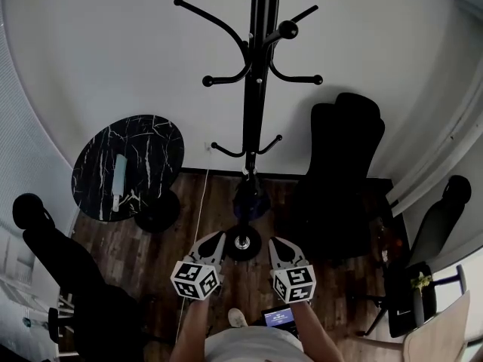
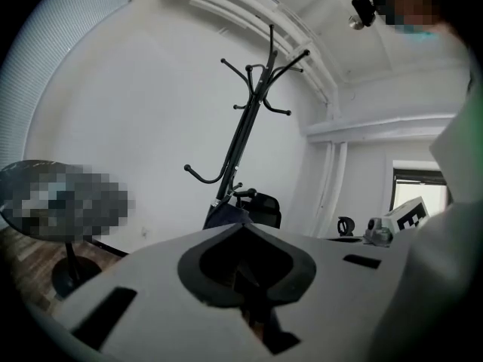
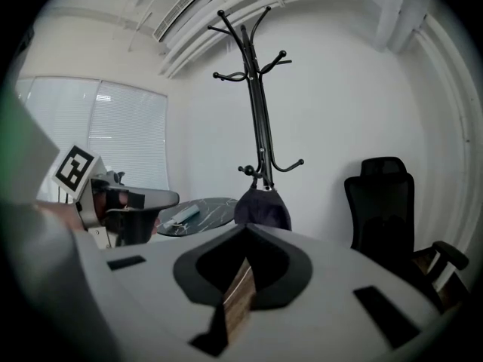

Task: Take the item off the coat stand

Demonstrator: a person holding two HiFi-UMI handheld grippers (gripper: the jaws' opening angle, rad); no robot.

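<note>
The black coat stand [image 1: 256, 89] rises against the white wall straight ahead. A dark blue bag [image 1: 250, 196] hangs from one of its low hooks, just above the round base [image 1: 243, 242]. My left gripper [image 1: 215, 237] and right gripper [image 1: 277, 242] are held side by side in front of the stand, short of the bag, both shut with nothing in them. The left gripper view shows the stand [image 2: 245, 127] and the bag [image 2: 226, 213] beyond my shut left gripper [image 2: 240, 228]. In the right gripper view the bag [image 3: 262, 206] hangs just past my shut right gripper [image 3: 245, 228].
A round black marble table [image 1: 128, 164] with a pale flat object [image 1: 119, 176] stands left of the stand. A black office chair [image 1: 343, 172] is right of it. More chairs sit at the far left [image 1: 53, 255] and far right [image 1: 438, 225]. The floor is dark wood.
</note>
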